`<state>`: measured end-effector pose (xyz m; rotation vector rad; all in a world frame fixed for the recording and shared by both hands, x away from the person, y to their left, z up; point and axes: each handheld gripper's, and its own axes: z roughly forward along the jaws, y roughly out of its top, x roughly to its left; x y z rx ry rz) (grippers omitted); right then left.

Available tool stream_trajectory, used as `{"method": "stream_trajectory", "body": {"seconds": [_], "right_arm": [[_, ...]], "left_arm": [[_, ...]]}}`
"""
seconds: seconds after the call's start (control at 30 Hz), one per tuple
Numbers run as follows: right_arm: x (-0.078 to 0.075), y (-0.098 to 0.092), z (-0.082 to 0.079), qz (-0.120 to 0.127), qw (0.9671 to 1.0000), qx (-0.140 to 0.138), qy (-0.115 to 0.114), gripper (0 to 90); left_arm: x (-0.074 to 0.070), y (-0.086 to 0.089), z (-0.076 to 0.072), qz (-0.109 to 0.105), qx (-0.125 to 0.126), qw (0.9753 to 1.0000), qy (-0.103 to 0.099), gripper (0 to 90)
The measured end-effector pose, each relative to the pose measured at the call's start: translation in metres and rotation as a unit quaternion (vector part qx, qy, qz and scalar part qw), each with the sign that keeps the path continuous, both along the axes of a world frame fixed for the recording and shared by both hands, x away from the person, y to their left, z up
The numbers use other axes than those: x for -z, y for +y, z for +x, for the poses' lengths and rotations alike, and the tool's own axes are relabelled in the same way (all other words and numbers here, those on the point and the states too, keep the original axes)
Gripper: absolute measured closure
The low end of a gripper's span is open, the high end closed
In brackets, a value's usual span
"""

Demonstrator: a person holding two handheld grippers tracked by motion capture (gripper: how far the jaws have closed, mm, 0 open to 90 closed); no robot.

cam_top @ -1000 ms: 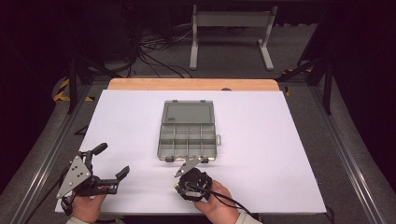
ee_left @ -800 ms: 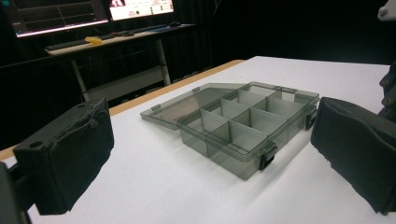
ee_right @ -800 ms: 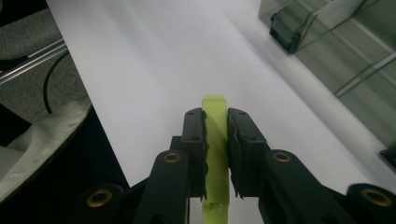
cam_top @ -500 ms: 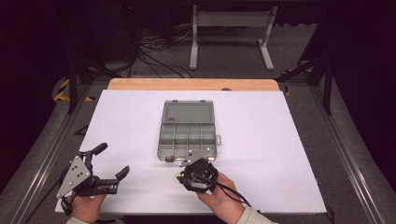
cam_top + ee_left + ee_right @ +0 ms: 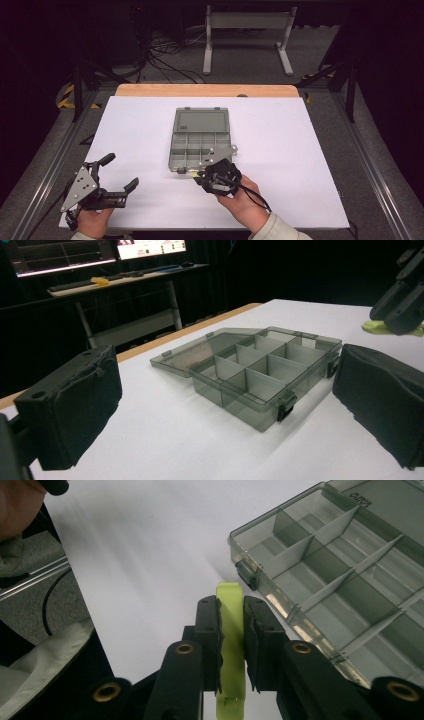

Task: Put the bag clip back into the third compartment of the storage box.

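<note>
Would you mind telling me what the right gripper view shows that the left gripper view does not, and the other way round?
The right gripper view alone shows the right gripper with its jaws shut on a yellow-green strip that runs between them. The left gripper view alone shows the left gripper with its padded jaws wide apart and nothing between them, plus lit screens behind the table. Both share the open grey compartment box on the white table.

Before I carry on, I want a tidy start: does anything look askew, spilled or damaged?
Nothing stands out. The organizer box lies open and flat, compartments empty; the right gripper holds a yellow-green piece.
</note>
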<state>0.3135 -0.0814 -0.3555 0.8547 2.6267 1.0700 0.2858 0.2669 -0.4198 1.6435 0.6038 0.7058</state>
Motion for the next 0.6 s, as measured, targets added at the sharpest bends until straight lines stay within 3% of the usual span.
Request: {"method": "stream_trajectory", "body": {"seconds": [0.33, 0.6], "right_arm": [[-0.012, -0.005, 0.008, 0.011, 0.9998, 0.001, -0.014, 78.5], [-0.021, -0.013, 0.030, 0.020, 0.9995, 0.013, -0.022, 78.5]], "left_arm": [[0.000, 0.000, 0.000, 0.001, 0.000, 1.0000, 0.000, 0.2], [0.000, 0.000, 0.000, 0.001, 0.000, 1.0000, 0.001, 0.2]]}}
